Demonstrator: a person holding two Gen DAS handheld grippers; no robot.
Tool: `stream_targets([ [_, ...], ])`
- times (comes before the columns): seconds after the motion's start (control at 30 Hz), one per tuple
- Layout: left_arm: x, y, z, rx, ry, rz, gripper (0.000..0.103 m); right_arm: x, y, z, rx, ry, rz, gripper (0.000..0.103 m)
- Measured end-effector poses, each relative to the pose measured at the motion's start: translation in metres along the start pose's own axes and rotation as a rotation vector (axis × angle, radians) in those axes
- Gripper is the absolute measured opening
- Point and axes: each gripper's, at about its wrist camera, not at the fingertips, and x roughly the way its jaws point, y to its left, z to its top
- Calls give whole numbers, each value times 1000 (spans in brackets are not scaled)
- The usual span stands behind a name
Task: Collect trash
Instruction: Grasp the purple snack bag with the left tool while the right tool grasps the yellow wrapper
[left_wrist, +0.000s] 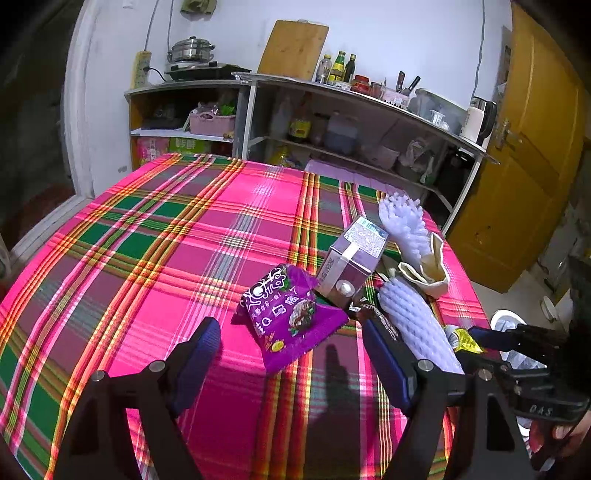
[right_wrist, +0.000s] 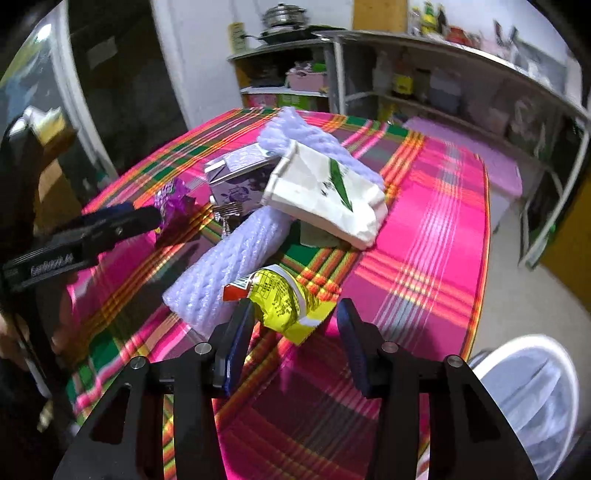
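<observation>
Trash: yellow wrapper (right_wrist: 284, 299) partly hidden between open, empty right gripper (right_wrist: 295, 332).

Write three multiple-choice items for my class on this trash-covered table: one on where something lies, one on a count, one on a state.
1. What lies between the right claw's fingers?
A. yellow wrapper
B. purple carton
C. white paper bag

2. How many white foam nets are on the tablecloth?
A. one
B. two
C. four

3. How does the left claw stand?
A. shut on the purple snack packet
B. open, holding nothing
C. shut on the carton

Answers:
1 A: the yellow wrapper sits in the gap between the fingers, not pinched.
2 B: one foam net lies near the claw, another beyond the purple carton.
3 B: its fingers stand wide apart, with the purple snack packet lying free ahead on the tablecloth.
</observation>
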Motion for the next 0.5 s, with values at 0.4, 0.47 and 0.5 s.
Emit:
stream_targets([
  [0.4, 26, 13, 7, -78, 40, -10, 67, 13, 2, 2, -67, 19, 38, 34],
  [0.47, 31, 13, 6, -72, 53, -6, 57, 12, 2, 2, -66, 17, 44, 33],
  [0.5, 33, 13, 6, -68, 59, -6, 50, 12, 3, 1, -67, 15, 44, 32],
])
